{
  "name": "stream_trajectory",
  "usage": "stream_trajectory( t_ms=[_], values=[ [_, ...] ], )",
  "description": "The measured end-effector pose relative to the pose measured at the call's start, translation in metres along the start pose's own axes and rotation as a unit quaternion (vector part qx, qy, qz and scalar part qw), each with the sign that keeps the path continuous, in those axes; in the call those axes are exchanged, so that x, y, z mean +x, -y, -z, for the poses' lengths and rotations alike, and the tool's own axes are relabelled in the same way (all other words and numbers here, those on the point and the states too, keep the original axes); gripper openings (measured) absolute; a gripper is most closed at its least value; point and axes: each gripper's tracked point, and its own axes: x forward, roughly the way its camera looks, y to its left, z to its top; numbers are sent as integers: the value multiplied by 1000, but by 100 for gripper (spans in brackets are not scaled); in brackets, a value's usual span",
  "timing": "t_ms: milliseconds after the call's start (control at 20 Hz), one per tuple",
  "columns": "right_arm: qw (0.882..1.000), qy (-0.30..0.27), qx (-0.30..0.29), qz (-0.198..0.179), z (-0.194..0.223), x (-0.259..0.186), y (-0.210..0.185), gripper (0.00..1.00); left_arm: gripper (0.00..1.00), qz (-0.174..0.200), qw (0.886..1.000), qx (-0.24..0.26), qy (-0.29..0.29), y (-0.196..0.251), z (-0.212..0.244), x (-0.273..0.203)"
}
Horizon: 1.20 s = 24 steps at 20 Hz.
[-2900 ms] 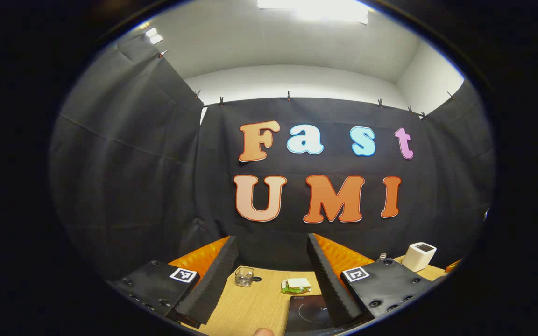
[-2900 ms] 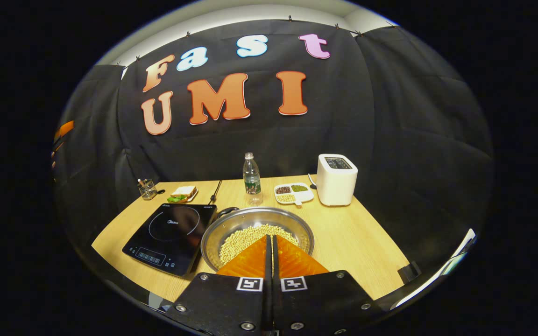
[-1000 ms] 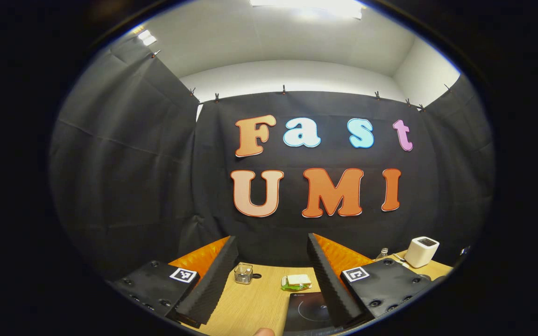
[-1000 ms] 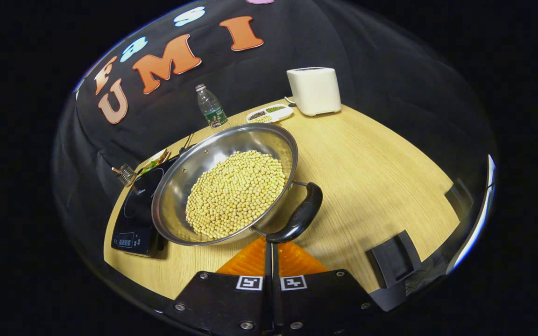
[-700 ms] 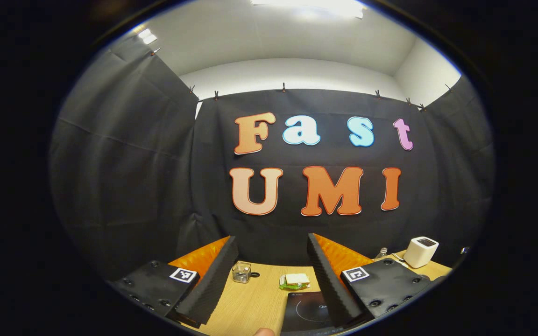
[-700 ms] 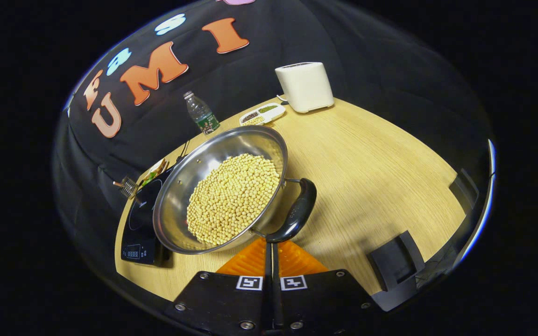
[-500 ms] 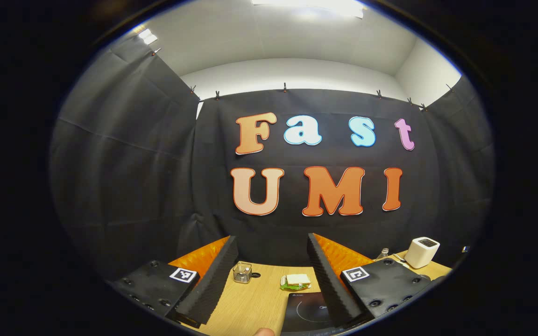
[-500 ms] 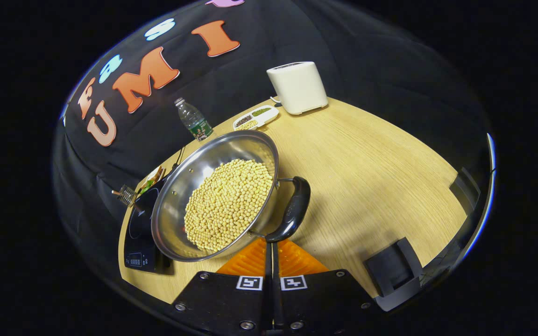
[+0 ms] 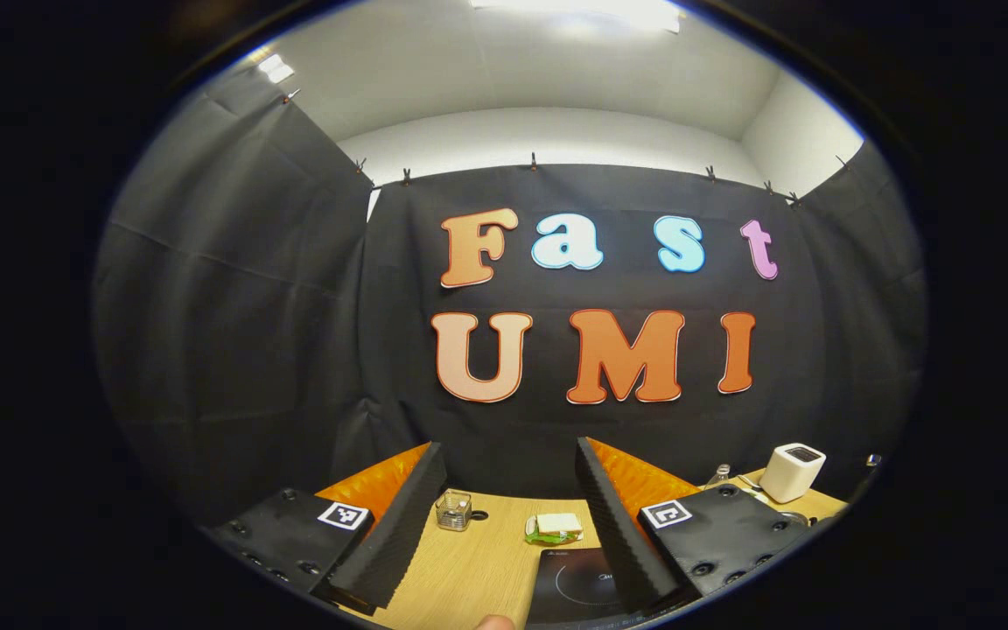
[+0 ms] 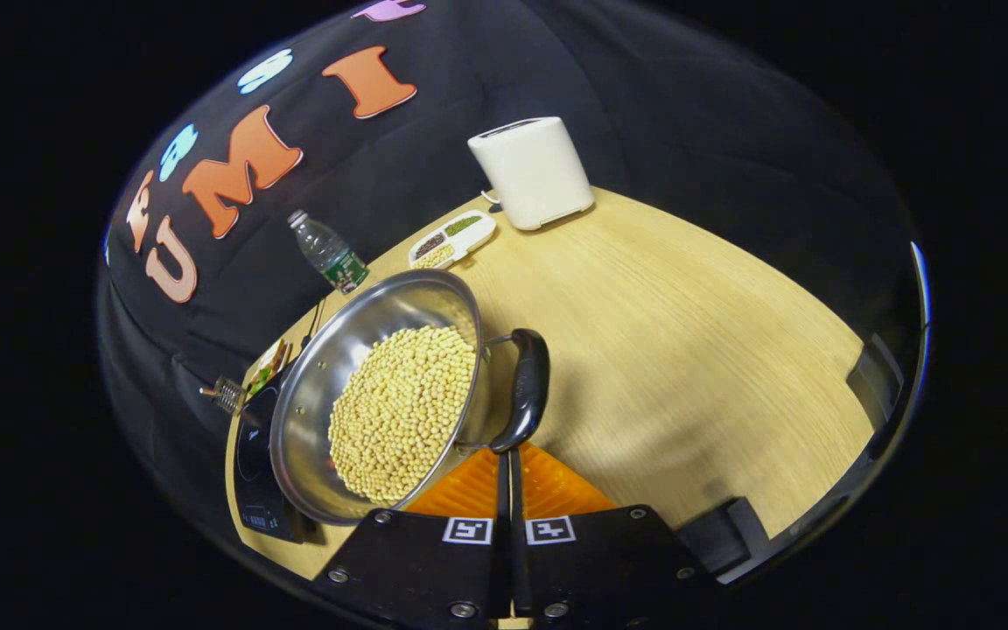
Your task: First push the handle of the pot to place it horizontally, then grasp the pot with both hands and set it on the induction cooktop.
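- Pot (image 10: 381, 394): swung since earlier; handle (image 10: 526, 389) turned further.
- Right gripper (image 10: 504, 464): fingers closed together, empty, tips nudging handle as a pusher.
- Left gripper (image 9: 504, 499): fingers spread, waiting above induction cooktop (image 9: 578, 582).

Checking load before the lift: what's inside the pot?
The pot holds a heap of pale yellow beans covering its bottom; anything beneath them is hidden.

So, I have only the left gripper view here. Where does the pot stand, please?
Observer: The pot, holding yellow beans, stands on the table next to the induction cooktop.
Operator: Is the right hand-held gripper holding it?
Observer: No. Its fingers are shut together, with the tips at the near end of the black handle.
Operator: What lies behind the pot?
Observer: A divided dish of grains, beside the white toaster.
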Motion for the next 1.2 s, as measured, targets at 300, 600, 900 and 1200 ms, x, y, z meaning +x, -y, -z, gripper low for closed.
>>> stream_trajectory(
  t_ms=[300, 600, 900, 1200],
  values=[
    [1000, 3, 12, 13, -22, 20, 8, 0, 98, -1, 1000, 3, -6, 2, 5, 8],
    [1000, 2, 13, 22, -38, 36, 10, 0, 98, -7, 1000, 3, -8, 1, 8, 13],
    [999, -1, 9, 36, -52, 46, 11, 0, 98, -7, 1000, 4, -23, 5, 22, 20],
    [999, 2, 7, 41, -66, 59, 9, 0, 98, -3, 999, 18, -31, 21, 40, 27]
  ],
)
